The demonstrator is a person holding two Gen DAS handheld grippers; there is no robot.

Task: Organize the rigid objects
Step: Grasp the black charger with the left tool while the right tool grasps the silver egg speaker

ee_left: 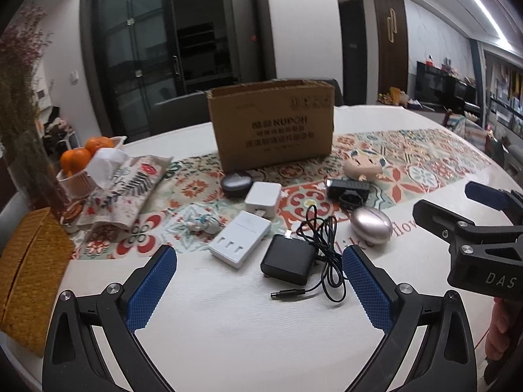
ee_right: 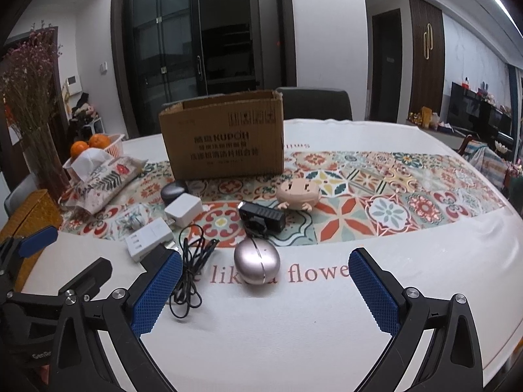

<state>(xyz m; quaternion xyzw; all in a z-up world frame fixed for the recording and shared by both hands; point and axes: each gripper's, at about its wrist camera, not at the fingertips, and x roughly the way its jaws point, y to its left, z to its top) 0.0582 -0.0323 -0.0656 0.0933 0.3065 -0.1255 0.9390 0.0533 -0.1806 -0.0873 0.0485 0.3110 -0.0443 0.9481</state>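
A white-clothed table with a patterned tile runner holds a scatter of small gadgets. At far left sits a woven straw box; behind it, a basket of oranges and a floral fabric tissue holder. The left gripper hovers low above the cloth, jaws spread wide, holding nothing; just ahead lie a white charger block and a black power adapter with a tangled black cable. Farther back are a white cube plug, a dark oval case, and an open cardboard box standing upright. The right gripper also hovers with jaws wide apart and empty; between its fingers lies a pink metallic egg-shaped case; behind it, a black rectangular device and a beige cartoon figure.
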